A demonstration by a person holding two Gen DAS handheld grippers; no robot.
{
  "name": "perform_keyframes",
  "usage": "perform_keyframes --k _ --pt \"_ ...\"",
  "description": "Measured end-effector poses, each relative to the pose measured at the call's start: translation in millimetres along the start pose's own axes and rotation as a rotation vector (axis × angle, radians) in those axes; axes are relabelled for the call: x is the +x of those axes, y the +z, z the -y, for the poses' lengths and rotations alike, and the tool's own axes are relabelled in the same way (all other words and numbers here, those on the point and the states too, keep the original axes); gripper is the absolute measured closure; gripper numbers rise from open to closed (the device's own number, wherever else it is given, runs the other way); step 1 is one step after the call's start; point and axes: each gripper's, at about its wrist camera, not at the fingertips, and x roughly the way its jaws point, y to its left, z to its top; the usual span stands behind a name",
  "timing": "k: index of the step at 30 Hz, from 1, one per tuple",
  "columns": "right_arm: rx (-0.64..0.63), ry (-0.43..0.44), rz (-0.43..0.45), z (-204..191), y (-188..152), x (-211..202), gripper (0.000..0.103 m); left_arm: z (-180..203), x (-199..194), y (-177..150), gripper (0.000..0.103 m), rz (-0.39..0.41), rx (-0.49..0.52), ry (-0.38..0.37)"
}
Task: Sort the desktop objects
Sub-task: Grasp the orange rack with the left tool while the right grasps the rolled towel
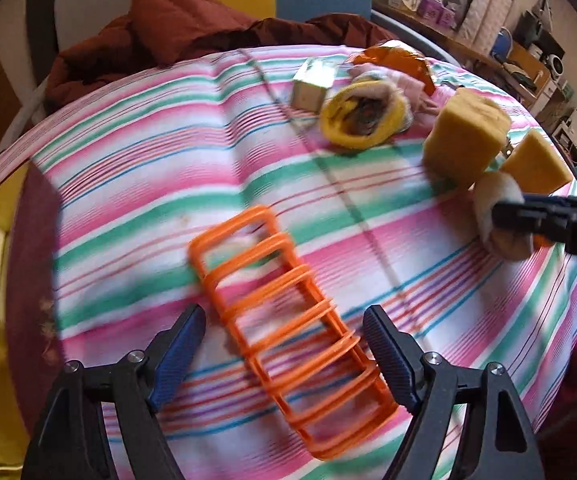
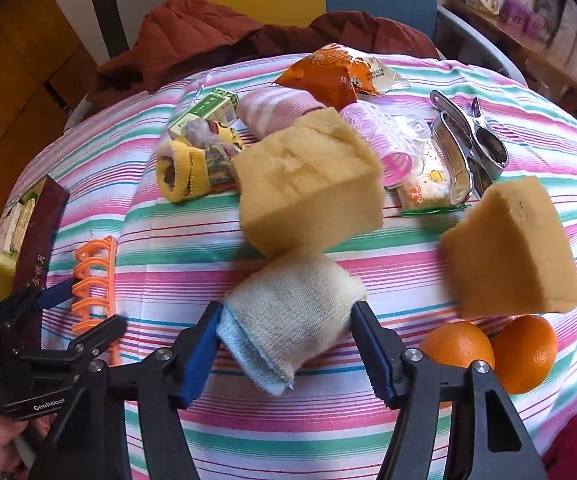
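Note:
My left gripper (image 1: 284, 320) is open, its fingers on either side of an orange plastic rack (image 1: 288, 320) lying on the striped tablecloth (image 1: 128, 168). My right gripper (image 2: 286, 316) is shut on a rolled cream and pale blue sock (image 2: 288, 316), held just above the cloth. In the left wrist view this sock (image 1: 492, 204) shows at the right, in the right gripper (image 1: 500, 216). A large yellow sponge (image 2: 308, 180) sits just beyond the sock. A second sponge (image 2: 512, 248) lies to the right. The left gripper (image 2: 84, 304) and the rack (image 2: 92, 280) show at the left of the right wrist view.
Two oranges (image 2: 488, 352) lie at the front right. A yellow sock roll (image 2: 192, 168), a pink sock (image 2: 276, 112), an orange snack bag (image 2: 336, 72), a green box (image 2: 208, 112), wrapped packets (image 2: 408, 160) and a metal press (image 2: 468, 148) crowd the far side. A dark red box (image 2: 36, 240) lies at the left edge.

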Motion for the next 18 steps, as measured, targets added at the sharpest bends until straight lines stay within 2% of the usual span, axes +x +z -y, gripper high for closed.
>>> perform_keyframes --k 2,4,7,12,16,18 --pt "0.003 0.013 -0.003 1.3 0.7 -0.4 0.038 -11.5 -4.9 -7.7 0.022 -0.004 -0.025 0.005" --pt "0.003 0.027 -0.006 1.0 0.7 -0.1 0.037 -19.5 -8.2 -11.2 0.021 0.003 -0.041 -0.022" --pt "0.01 0.086 -0.011 -1.6 1.0 1.3 0.037 -25.7 -8.3 -9.9 0.02 0.014 -0.065 -0.032" --pt "-0.009 0.084 -0.015 -7.9 -2.3 2.5 0.037 -19.0 -3.1 -9.4 0.016 0.032 -0.062 0.036" --pt "-0.012 0.082 -0.016 -8.0 -2.4 4.3 0.037 -22.0 -5.5 -19.3 0.014 0.091 -0.099 0.056" --pt "-0.012 0.082 -0.017 -7.6 -2.4 4.7 0.037 -25.6 -5.7 -23.3 0.01 0.103 -0.113 0.087"
